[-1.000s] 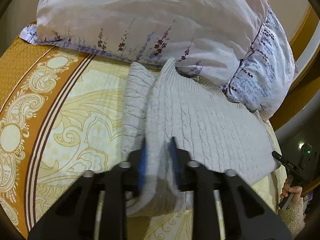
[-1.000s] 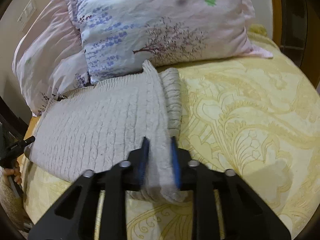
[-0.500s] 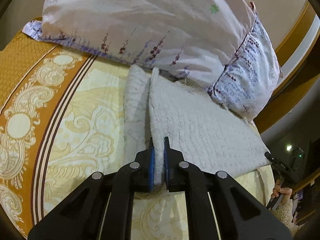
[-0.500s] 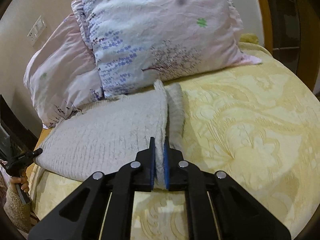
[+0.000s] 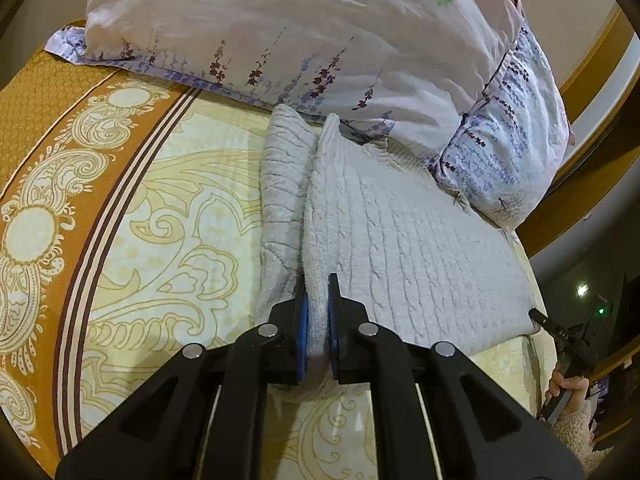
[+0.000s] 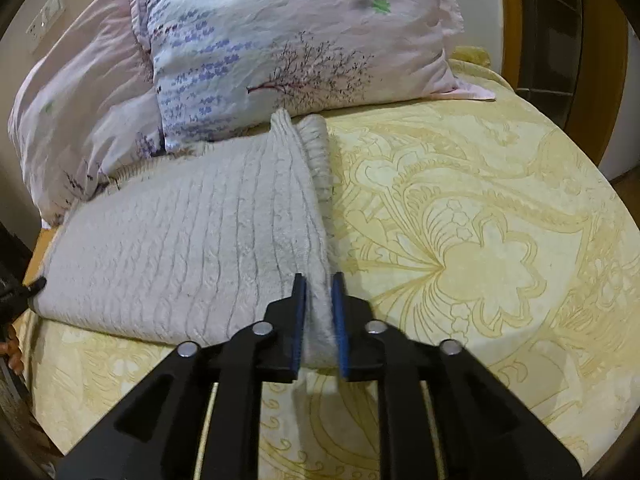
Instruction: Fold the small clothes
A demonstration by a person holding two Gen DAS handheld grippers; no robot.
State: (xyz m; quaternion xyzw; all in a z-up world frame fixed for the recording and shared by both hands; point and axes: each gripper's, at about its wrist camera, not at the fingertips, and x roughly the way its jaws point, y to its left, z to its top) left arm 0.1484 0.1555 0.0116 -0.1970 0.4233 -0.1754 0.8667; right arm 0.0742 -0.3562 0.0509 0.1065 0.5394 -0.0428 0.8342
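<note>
Sweater (image 5: 400, 240) edge is lifted mid-fold – left tool (image 5: 317, 300) pinches it tight. Right tool (image 6: 319, 300) is opening around cloth; next, lay it flat

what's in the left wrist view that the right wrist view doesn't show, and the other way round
Only the left wrist view shows the bedspread's orange patterned border and the left hand-held gripper, shut on a sweater fold. Only the right wrist view shows a wall switch and the right hand-held gripper, jaws opening with sweater fabric between them. Both show the grey knit sweater on the yellow bedspread and floral pillows.
</note>
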